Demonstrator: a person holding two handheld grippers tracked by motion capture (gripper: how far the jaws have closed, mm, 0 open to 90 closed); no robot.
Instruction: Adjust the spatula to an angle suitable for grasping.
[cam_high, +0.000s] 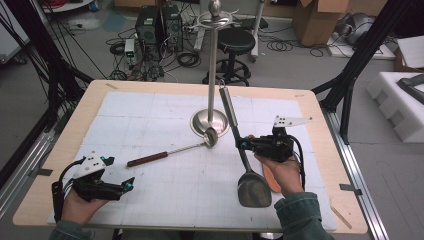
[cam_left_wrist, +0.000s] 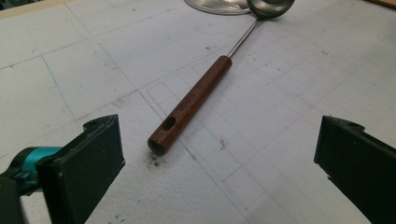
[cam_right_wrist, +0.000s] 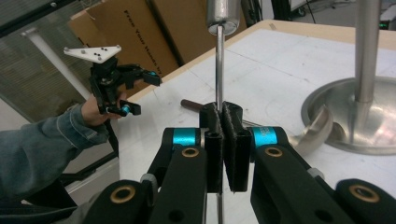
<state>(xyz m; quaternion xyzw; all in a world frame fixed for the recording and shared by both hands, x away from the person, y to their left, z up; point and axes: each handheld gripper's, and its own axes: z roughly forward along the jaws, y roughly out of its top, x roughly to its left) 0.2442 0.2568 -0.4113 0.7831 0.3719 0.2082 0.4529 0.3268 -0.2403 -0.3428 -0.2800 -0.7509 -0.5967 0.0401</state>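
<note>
My right gripper (cam_high: 240, 144) is shut on the thin shaft of a metal spatula (cam_high: 253, 189) and holds it off the mat. Its blade hangs near the front and its steel handle (cam_high: 229, 105) slants up toward the stand (cam_high: 210, 122). In the right gripper view my right gripper (cam_right_wrist: 223, 121) has both pads pressed on the spatula's shaft (cam_right_wrist: 219, 70). A ladle with a wooden handle (cam_high: 147, 159) lies on the mat, its bowl (cam_high: 211, 136) against the stand's base. My left gripper (cam_high: 121, 171) is open at the front left, short of the ladle handle (cam_left_wrist: 191, 102).
The stand's tall pole (cam_right_wrist: 366, 46) rises from a round steel base (cam_right_wrist: 345, 116) at mid-table. An orange flat object (cam_high: 272, 177) lies under the right hand. A white mat (cam_high: 150, 115) covers the wooden table. Boxes, cables and a stool stand beyond the far edge.
</note>
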